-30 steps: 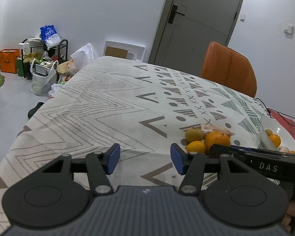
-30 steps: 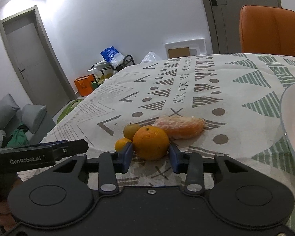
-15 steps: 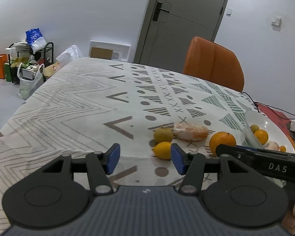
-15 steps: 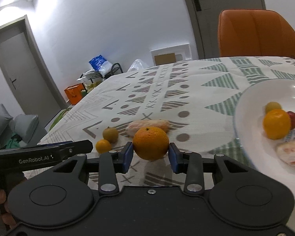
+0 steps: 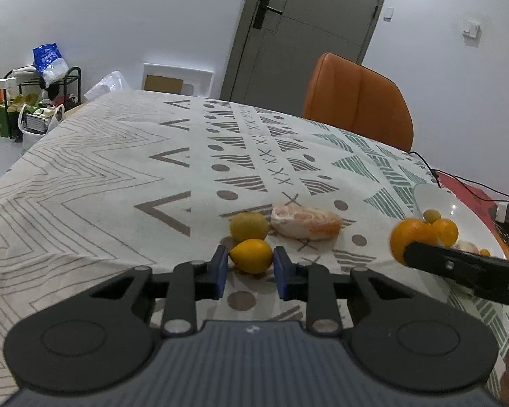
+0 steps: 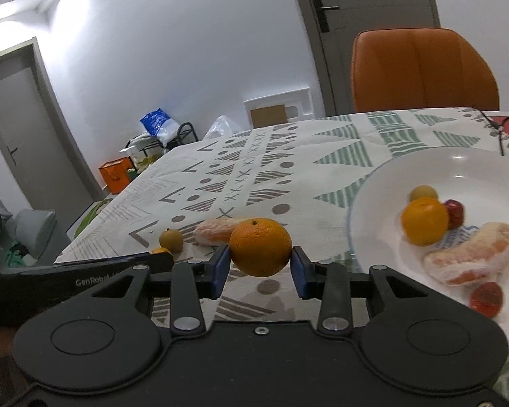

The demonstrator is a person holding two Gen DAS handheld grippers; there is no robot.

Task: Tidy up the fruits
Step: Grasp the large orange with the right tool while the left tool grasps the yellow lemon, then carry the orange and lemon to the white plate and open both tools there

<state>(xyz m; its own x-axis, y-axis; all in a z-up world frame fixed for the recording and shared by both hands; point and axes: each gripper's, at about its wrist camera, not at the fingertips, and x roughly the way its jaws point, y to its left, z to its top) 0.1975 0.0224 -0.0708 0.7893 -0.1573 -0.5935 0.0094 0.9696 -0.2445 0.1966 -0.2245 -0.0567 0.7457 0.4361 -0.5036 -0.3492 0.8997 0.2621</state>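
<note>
My right claw (image 6: 259, 271) is clamped on a round orange (image 6: 260, 247), one blue pad against each side of it, and I hold it lifted above the patterned tablecloth (image 6: 288, 166), just short of the rim of the white plate (image 6: 424, 166). From my left camera that same orange (image 5: 413, 237) shows in front of the plate's near edge (image 5: 431, 193), with the right claw's dark body crossing under it.

On the plate lie a smaller orange (image 6: 424, 220), a little yellow-green fruit (image 6: 423, 192) behind it, a dark red fruit (image 6: 455, 213) touching the smaller orange's right side, a peeled citrus piece in clear wrap (image 6: 471, 257), and a red fruit (image 6: 487, 299) at the near edge, somewhat blurred.

My left claw (image 5: 248, 273) stands open, its blue pads either side of a small lemon (image 5: 251, 255) that rests on the cloth. The pads sit very near the lemon's sides, but I cannot tell whether they touch it. Just behind the lemon, touching or nearly so, is a dull yellow-green round fruit (image 5: 248, 226), and beside that to the right lies another wrapped peeled citrus piece (image 5: 305, 221).

An orange chair (image 5: 356, 101) stands at the table's far side, before a grey door (image 5: 308, 30).
</note>
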